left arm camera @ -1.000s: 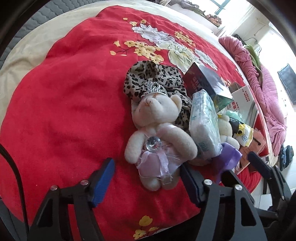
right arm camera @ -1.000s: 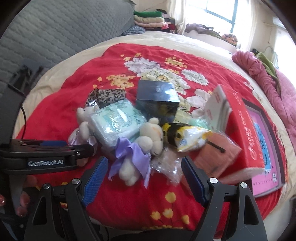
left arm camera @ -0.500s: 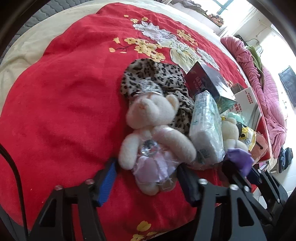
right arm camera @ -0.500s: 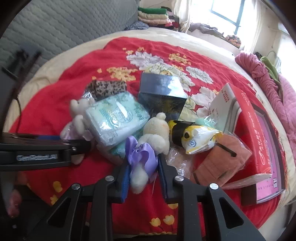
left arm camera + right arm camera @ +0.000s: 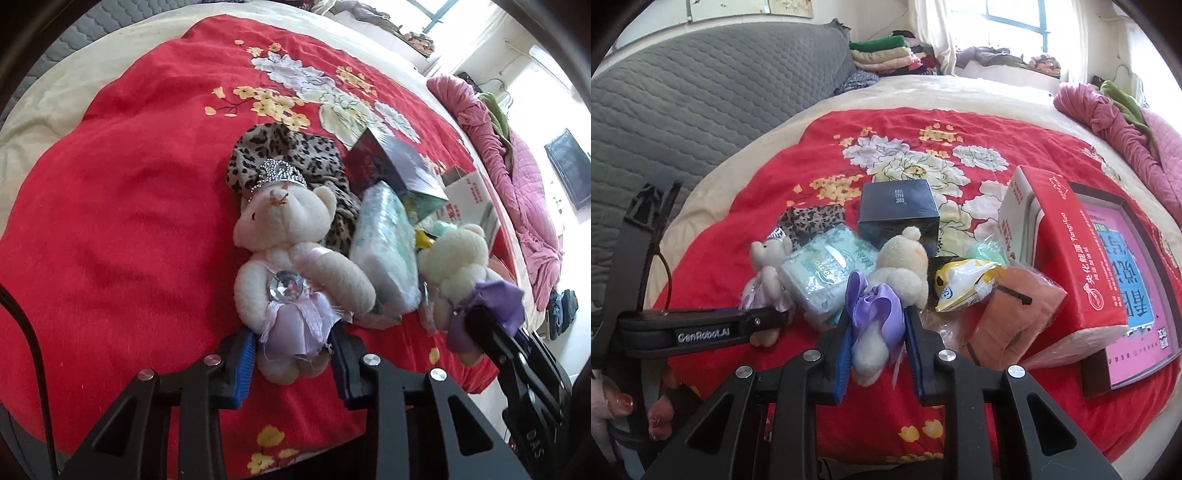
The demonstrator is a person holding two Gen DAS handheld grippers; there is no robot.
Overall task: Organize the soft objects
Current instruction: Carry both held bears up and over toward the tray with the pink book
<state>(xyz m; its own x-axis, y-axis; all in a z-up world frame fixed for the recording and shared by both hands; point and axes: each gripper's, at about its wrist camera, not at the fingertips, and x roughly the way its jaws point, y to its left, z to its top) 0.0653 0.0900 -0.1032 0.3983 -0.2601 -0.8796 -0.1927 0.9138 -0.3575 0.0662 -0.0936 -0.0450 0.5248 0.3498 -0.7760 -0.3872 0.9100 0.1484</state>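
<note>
A white teddy bear with a silver crown and lilac skirt lies on the red flowered blanket. My left gripper has its blue pads against the skirt on both sides, and its jaws are closing. The right wrist view shows this bear at the tip of the left gripper. A cream bear with a purple bow is pinched at its lower body by my right gripper. In the left wrist view the cream bear hangs tilted off the blanket in the right gripper.
A tissue pack lies between the bears, over a leopard-print cloth. Behind stand a dark box and a red box. A yellow-white packet and an orange bagged item lie right. A person's fingers show lower left.
Both grippers went from wide open to closed around a bear each. The right one shut first, and its cream bear has since risen a little and tilted upright.
</note>
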